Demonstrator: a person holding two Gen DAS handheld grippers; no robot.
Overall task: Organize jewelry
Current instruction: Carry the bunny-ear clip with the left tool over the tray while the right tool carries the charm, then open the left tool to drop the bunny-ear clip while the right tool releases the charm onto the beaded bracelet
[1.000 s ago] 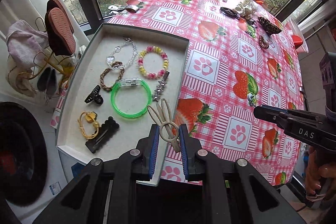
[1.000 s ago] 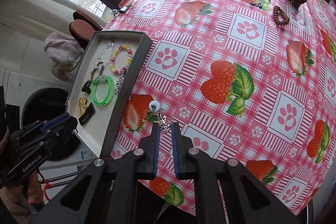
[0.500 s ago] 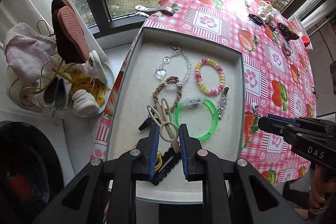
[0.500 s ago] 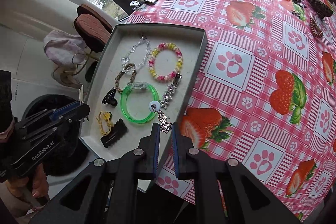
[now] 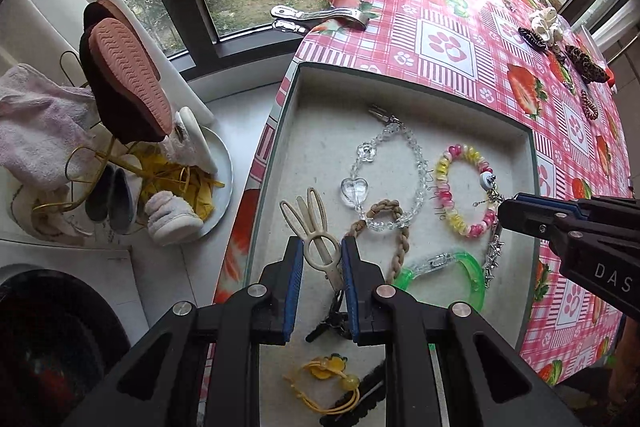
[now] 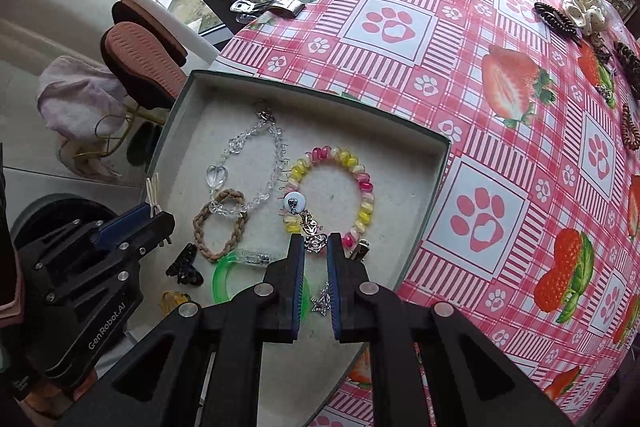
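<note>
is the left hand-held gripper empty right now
No, the left hand-held gripper is shut on a cream bunny-ear clip, held over the tray.

Left gripper (image 5: 320, 257) points steeply down, jaws nearly closed, blue pads pinching a cream rabbit-ear hair clip (image 5: 314, 231) by its lower loop; ears stick out past the fingertips. Right gripper (image 6: 315, 253) also points steeply down, jaws narrower, clamped on a small silver charm (image 6: 308, 223) whose white disc end hangs out ahead of the tips. The two grippers sit side by side, apart, each visible at the edge of the other's view. A bit of hand shows behind each body.
</note>
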